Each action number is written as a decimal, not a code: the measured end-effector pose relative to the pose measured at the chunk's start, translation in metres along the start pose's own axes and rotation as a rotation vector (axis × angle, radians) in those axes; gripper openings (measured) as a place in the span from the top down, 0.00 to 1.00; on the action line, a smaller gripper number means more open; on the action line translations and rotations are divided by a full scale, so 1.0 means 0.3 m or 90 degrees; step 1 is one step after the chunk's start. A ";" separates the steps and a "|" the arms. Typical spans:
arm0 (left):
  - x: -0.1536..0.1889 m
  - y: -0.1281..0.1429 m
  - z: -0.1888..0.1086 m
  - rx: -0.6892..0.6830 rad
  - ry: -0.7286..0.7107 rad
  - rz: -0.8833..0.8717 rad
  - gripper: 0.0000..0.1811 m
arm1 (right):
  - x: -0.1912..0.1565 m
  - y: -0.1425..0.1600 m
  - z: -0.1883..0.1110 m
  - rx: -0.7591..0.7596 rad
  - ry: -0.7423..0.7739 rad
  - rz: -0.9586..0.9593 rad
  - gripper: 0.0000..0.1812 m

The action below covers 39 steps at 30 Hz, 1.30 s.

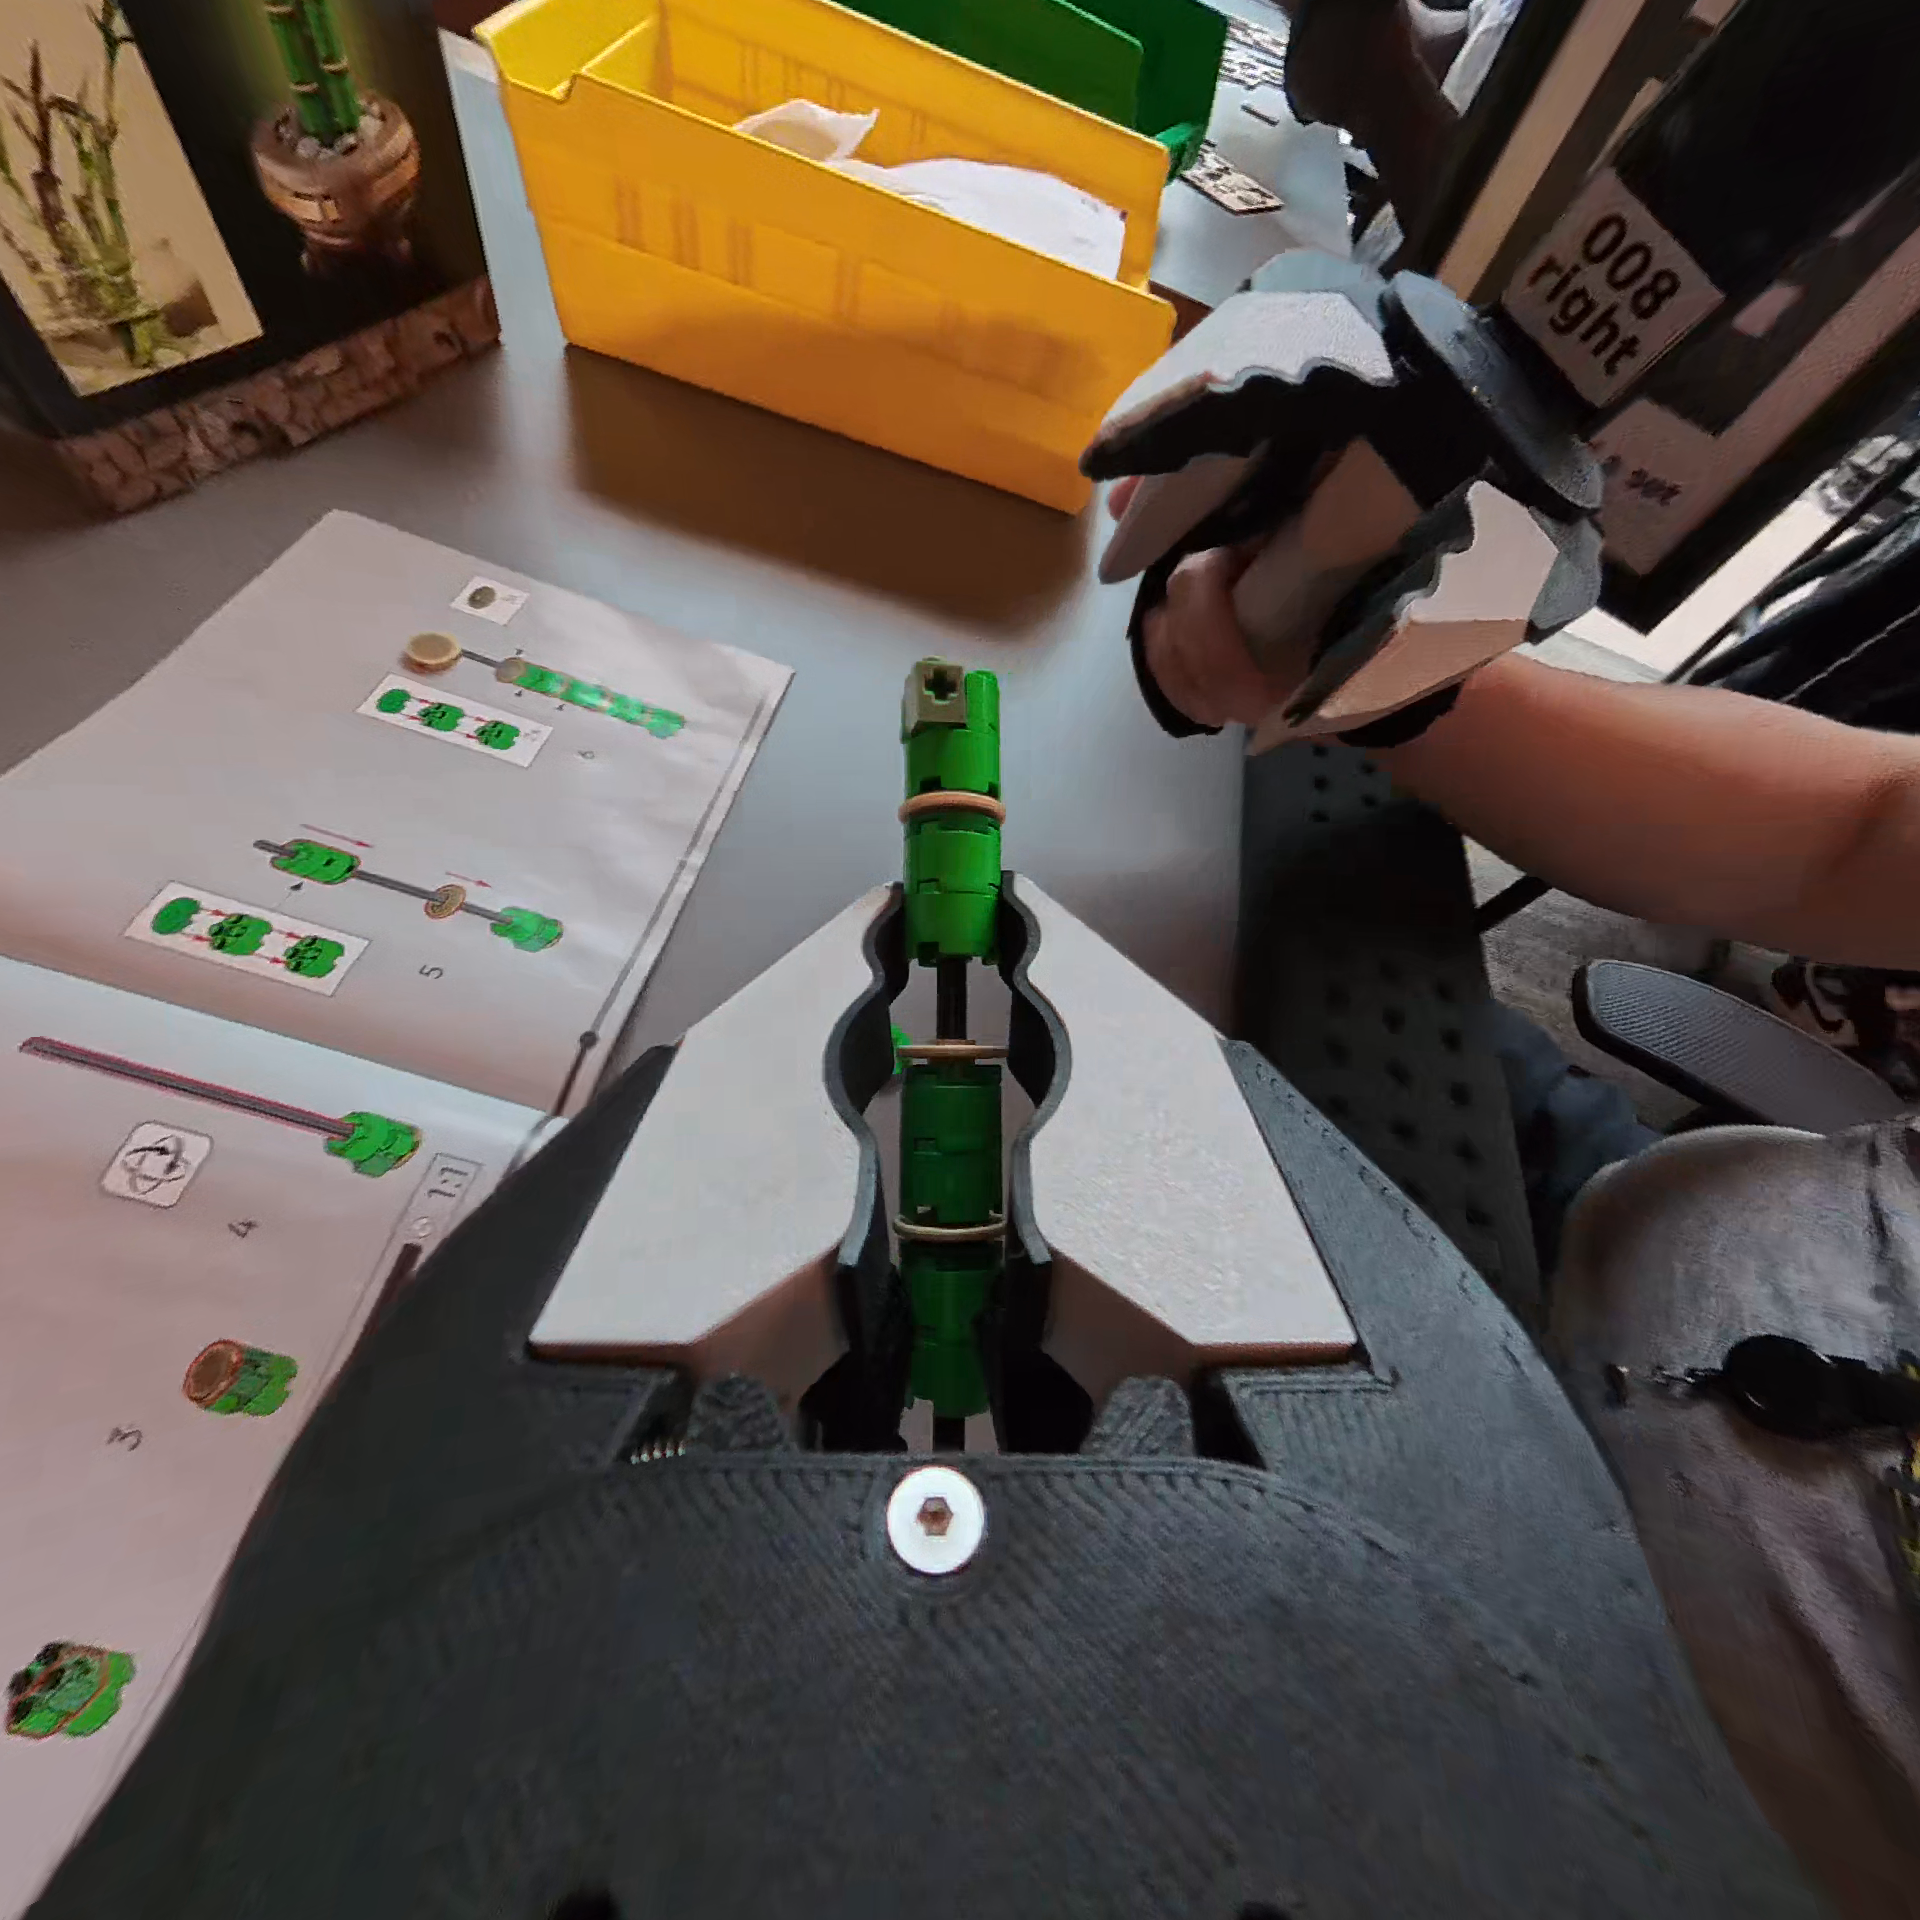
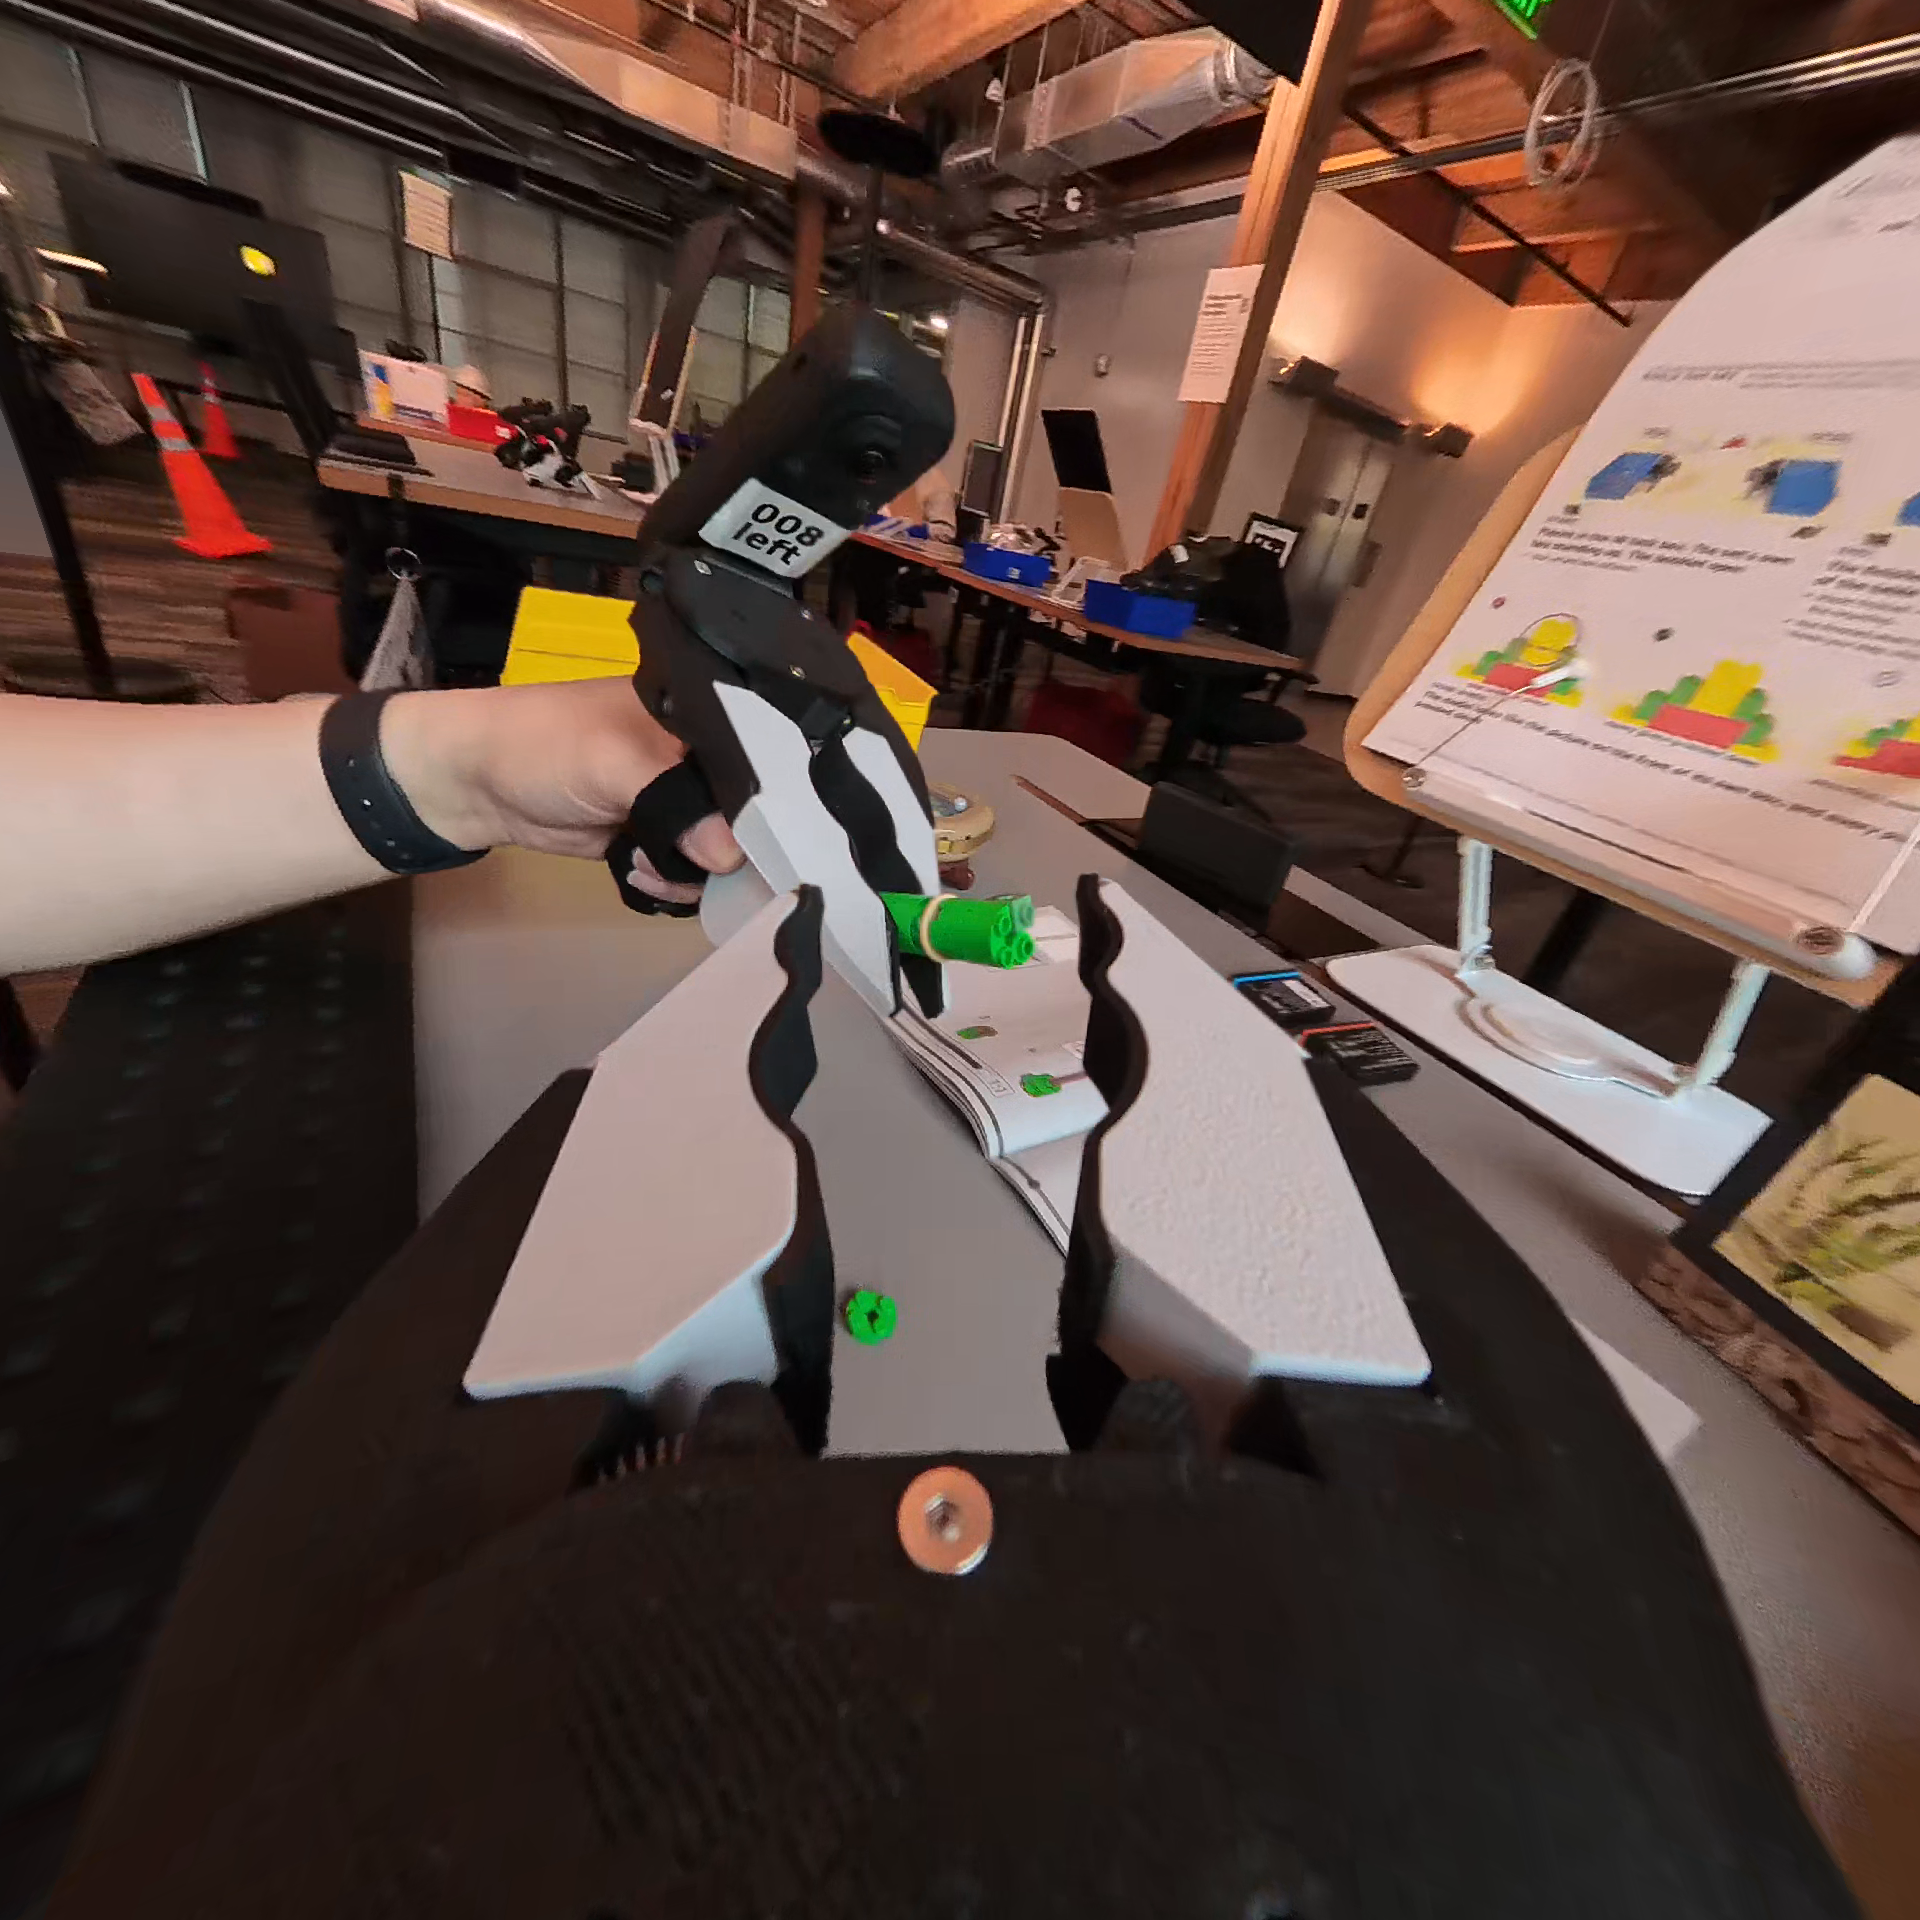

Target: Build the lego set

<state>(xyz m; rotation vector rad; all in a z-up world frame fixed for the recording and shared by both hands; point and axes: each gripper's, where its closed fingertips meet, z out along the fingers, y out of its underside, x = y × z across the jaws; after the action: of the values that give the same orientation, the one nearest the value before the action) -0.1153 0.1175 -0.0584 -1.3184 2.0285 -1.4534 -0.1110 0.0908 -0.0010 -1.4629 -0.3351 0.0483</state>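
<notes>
My left gripper point(image 1: 951, 894) is shut on a green bamboo stalk point(image 1: 951, 790), a stack of round green pieces and tan rings on a black axle. The stalk runs along the jaws and sticks out past the fingertips, with a tan cross-hole piece at its far end. In the right wrist view the left gripper point(image 2: 914, 992) holds the stalk point(image 2: 966, 928) level above the open instruction booklet point(image 2: 1029, 1101). My right gripper point(image 2: 948, 899) is open and empty, above a small round green piece point(image 2: 871, 1316) lying on the table point(image 2: 935, 1195). The right gripper also shows in the left wrist view point(image 1: 1107, 509).
The booklet point(image 1: 364, 831) lies open at the left. A yellow bin point(image 1: 831, 281) with white bags and a green bin point(image 1: 1039, 42) stand behind it, beside the set's box point(image 1: 208, 208). A sheet on a white stand point(image 2: 1662, 623) and two small black blocks point(image 2: 1320, 1029) are at the right.
</notes>
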 end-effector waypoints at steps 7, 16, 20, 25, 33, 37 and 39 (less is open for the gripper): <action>-0.107 -0.036 -0.021 0.020 -0.153 0.104 0.92 | 0.049 0.003 -0.033 0.094 0.031 0.144 0.73; -0.015 -0.072 0.024 0.006 -0.184 0.191 0.92 | 0.100 -0.016 -0.178 0.110 0.150 0.102 0.76; 0.052 -0.073 0.062 0.011 -0.151 0.211 0.92 | 0.031 -0.026 -0.183 0.085 0.185 -0.017 0.76; 0.115 -0.058 0.102 0.011 -0.115 0.227 0.92 | -0.027 -0.005 -0.117 0.043 0.185 -0.085 0.80; 0.145 -0.029 0.119 0.003 -0.088 0.230 0.92 | -0.046 0.023 -0.087 0.011 0.186 -0.103 0.82; 0.155 -0.033 0.118 0.008 -0.084 0.229 0.92 | -0.033 0.032 -0.096 0.006 0.192 -0.081 0.87; 0.156 -0.029 0.119 0.005 -0.083 0.225 0.92 | -0.035 0.035 -0.097 0.007 0.187 -0.071 0.87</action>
<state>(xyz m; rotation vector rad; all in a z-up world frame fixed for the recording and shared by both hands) -0.1108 0.0583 -0.0549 -0.9605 2.0390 -1.1839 -0.1117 0.0613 -0.0153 -1.4148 -0.1750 -0.2519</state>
